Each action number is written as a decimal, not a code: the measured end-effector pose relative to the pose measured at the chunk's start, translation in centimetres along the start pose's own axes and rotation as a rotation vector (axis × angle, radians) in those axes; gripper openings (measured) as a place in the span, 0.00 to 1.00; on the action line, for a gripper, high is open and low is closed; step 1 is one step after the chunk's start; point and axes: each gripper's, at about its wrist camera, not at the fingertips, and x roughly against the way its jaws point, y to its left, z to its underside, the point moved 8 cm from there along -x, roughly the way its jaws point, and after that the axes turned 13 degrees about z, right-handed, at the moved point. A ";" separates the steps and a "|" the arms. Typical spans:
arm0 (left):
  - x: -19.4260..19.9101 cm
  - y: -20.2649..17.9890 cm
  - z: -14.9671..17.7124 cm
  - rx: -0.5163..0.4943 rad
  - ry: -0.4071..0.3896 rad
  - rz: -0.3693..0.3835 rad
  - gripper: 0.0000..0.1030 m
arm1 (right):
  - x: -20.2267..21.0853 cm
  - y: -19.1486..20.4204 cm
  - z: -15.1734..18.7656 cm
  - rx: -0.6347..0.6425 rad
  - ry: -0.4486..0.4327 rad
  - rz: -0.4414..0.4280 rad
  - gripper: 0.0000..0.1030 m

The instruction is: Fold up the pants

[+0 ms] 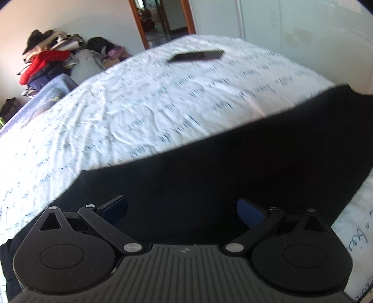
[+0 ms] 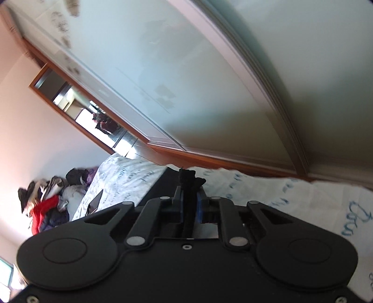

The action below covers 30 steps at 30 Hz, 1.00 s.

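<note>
The black pants [image 1: 233, 158] lie spread across the near part of the bed, over a white sheet with blue writing [image 1: 139, 105]. My left gripper [image 1: 181, 209] is open, its blue-padded fingers wide apart just above the black cloth, holding nothing. My right gripper [image 2: 189, 200] is shut on a bunched edge of the black pants [image 2: 188, 179], which sticks up between its blue pads; the view is tilted hard to one side.
A dark phone [image 1: 195, 56] lies on the sheet farther up the bed. A pile of clothes [image 1: 46, 58] sits beyond the bed's left side. A wardrobe with pale sliding doors [image 2: 186, 81] and a doorway [image 1: 163, 21] stand behind.
</note>
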 end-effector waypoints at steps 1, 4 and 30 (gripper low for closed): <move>0.5 0.4 -0.3 0.007 -0.016 -0.008 0.99 | 0.3 0.5 0.0 0.033 -0.014 -0.005 0.11; 1.3 1.9 -0.6 0.034 -0.024 -0.037 0.99 | 1.1 2.5 0.3 0.132 -0.043 -0.034 0.11; 4.2 12.9 5.7 0.355 -0.007 -0.211 0.99 | 9.6 20.8 26.4 1.178 0.035 -0.549 0.11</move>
